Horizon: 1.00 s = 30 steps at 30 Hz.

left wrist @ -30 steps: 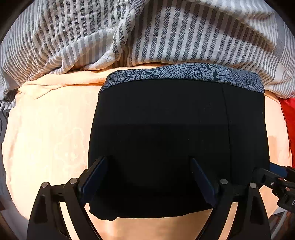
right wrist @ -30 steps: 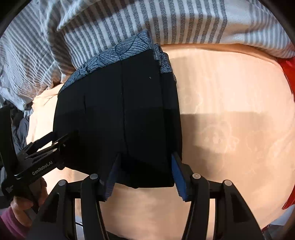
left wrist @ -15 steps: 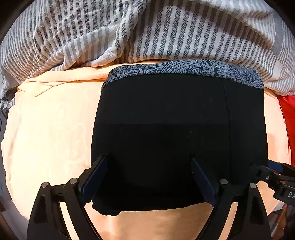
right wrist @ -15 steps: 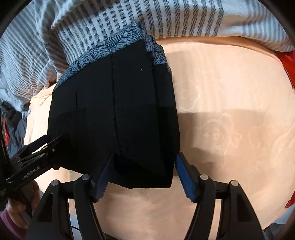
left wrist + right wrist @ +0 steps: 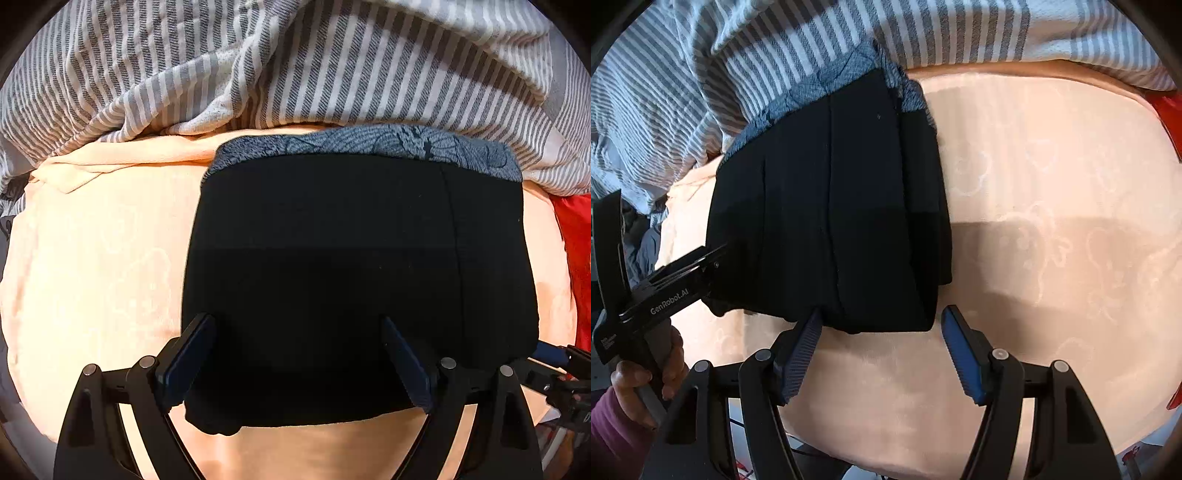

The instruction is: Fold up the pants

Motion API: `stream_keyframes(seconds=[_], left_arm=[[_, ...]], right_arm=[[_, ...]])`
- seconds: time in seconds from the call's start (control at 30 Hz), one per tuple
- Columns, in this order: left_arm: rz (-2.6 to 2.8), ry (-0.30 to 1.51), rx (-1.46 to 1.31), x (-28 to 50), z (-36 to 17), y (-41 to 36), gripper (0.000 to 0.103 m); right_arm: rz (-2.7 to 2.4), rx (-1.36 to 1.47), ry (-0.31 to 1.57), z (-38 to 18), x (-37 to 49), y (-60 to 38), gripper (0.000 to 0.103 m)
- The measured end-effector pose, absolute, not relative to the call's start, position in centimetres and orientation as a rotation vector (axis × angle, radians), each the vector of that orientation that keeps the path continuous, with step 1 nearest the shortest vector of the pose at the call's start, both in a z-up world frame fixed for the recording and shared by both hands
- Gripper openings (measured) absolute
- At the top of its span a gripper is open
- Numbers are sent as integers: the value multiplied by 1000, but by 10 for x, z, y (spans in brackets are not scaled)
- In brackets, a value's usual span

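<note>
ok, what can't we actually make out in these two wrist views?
- Layers of the folded black pants: both views show only the dark top surface.
- Red item: cut off by the image edge in both views.
- Patterned cloth: mostly hidden under the pants and striped blanket.
- Left tongs, right tongs: open; contact with the fabric unclear.

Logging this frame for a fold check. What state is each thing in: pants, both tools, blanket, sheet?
pants: folded into a compact black block, patterned band showing at the far edge, lying flat on the sheet.
left tool: open, over the near edge of the pants, gripping nothing.
right tool: open, at the near corner of the pants, gripping nothing.
blanket: striped, rumpled, bunched behind the pants.
sheet: peach, spread mostly smooth.
</note>
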<state>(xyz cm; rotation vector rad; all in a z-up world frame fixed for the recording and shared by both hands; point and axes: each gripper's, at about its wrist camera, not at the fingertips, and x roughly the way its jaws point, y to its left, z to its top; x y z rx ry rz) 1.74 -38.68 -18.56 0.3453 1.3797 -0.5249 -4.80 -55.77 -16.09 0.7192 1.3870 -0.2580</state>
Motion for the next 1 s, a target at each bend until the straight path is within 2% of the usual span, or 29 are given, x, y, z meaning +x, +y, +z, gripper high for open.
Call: stream_keyframes(seconds=[0.57,0.67,1.0], left_arm=[[-561,1407,236,71,-179,-362,92],[-612,1463,226,84,-188,-356,92],[-707,1578,126,111,-225,-337,92]], right_arm=[[-293,840,1304,-159,-50,-602,71],[-270,897,1283,-165,-51,-615,75],[-89,1056,1229,-201,-38,-643,78]])
